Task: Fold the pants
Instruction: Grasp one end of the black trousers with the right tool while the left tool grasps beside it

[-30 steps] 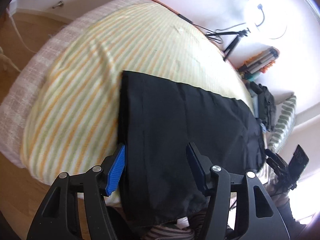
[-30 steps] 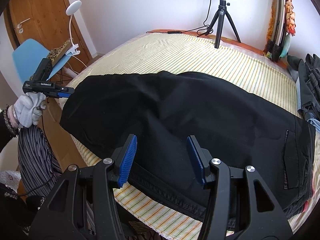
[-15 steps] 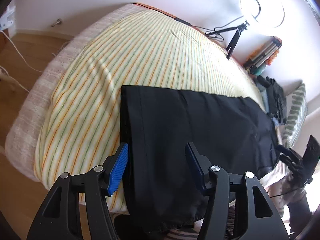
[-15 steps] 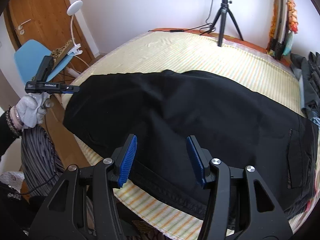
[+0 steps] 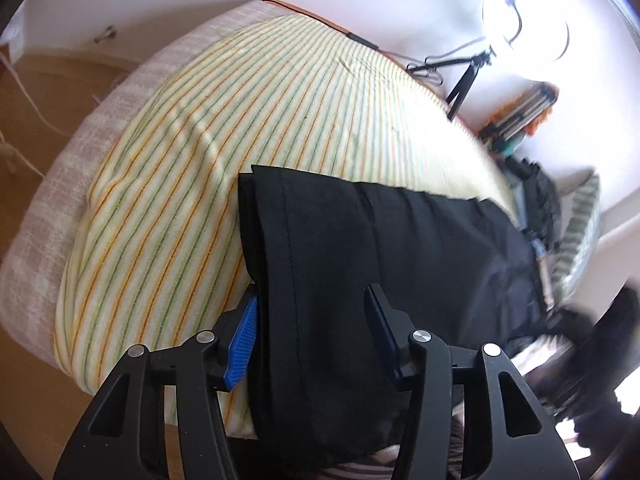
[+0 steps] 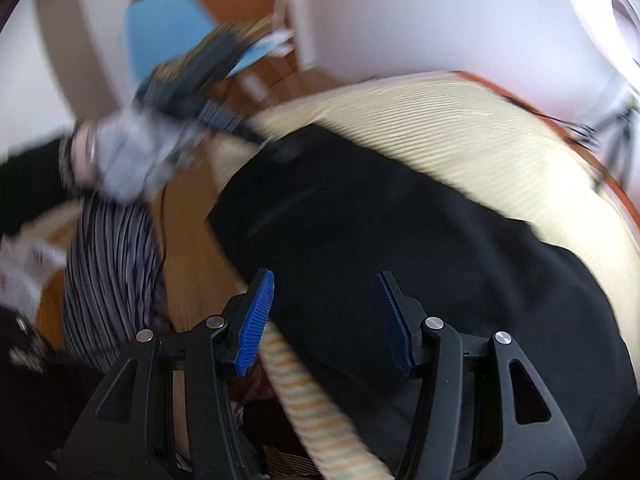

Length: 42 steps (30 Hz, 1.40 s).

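Fingers apart, astride black pants.

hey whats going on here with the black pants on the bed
A person with a claw in each hand is folding black pants laid out on a striped bed. The left claw is open with its fingers on either side of the hem end. The right claw is open too, hovering over the cloth near the bed's edge, gripping nothing; that view is blurred. No grip has been taken yet.
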{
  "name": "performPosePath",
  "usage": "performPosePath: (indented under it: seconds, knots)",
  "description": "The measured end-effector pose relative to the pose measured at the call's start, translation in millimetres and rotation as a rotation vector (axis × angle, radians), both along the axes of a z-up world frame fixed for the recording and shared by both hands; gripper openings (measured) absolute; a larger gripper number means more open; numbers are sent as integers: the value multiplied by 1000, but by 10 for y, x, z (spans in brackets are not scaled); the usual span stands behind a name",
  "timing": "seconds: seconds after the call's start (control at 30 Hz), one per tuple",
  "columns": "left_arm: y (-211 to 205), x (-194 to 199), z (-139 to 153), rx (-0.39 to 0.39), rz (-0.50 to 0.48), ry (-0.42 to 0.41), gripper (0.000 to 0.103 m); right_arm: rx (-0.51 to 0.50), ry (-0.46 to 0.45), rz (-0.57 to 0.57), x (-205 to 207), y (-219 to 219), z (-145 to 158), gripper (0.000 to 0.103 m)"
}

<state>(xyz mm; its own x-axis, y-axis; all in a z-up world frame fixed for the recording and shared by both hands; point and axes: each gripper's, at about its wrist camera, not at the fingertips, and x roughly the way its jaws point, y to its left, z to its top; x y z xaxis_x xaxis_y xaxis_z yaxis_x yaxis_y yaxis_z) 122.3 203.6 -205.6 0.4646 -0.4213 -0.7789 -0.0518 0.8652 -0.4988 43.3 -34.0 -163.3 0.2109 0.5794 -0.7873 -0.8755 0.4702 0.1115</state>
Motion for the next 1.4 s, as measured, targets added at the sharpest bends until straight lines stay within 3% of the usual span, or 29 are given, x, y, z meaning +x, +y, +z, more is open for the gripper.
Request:
performPosePath:
  seconds: [0.1,0.27,0.43,0.5,0.57,0.67,0.77,0.97,1.23,1.3,1.37,1.4]
  knots:
    - [91,-61,79,-12,15,-13,50,-64,-21,90,-240,356,-240,55]
    - [227,-196,238,-22,31,-40,50,-172,-171,181,-553,862,-538,55]
    - [332,-305,262,-49,56,-41,50,-239,-287,185,-625,1149,-654,55]
    - [393,-350,210,-86,66,-27,50,-221,-259,172,-580,1179,-616,48]
    - [435,-387,154,-116,73,-11,53,-173,-165,145,-454,1154,-541,32]
    - [497,-400,41,-176,97,39,56,-105,-70,91,-255,1090,-458,20]
    - [506,-377,-47,-231,115,69,56,-43,22,38,-94,1016,-399,17]
    - [377,-281,-69,-257,101,105,59,73,122,-61,113,840,-320,13]
    - [171,-148,-136,-325,95,121,59,118,150,-80,129,761,-306,13]
    - [78,-122,-105,-309,85,100,57,118,142,-84,92,750,-309,13]
    - [12,-108,-75,-282,68,77,41,132,161,-84,89,722,-310,14]
    - [-31,-107,-57,-260,53,66,24,144,181,-76,81,692,-296,15]
